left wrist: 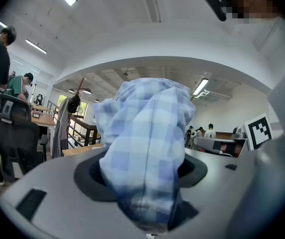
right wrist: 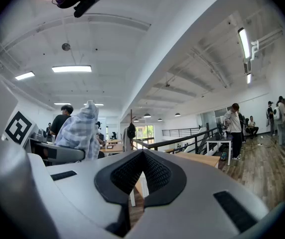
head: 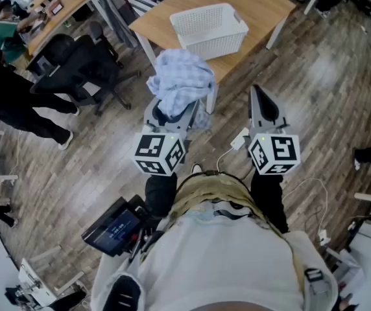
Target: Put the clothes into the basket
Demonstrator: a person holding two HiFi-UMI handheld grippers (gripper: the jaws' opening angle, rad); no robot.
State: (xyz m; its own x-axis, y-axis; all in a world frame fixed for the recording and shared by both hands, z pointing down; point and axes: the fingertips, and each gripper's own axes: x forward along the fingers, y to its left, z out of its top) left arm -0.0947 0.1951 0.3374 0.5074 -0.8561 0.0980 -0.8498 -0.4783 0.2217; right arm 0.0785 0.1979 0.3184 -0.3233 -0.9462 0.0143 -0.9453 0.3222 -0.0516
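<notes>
Left gripper [head: 174,113] in a grip; right gripper's [head: 258,94] fingers together.

You hold the checked cloth [head: 184,76] [left wrist: 145,148] bunched up in the fingers of your left gripper [head: 176,112]; it is a soft blue-and-white fabric, crumpled into a loose mound that rises above the fingers, with one fold pinched between them. The basket [head: 209,30] is white plastic with latticed walls, standing upright, open side up, on the wooden worktop [head: 263,5], apart from the cloth
</notes>
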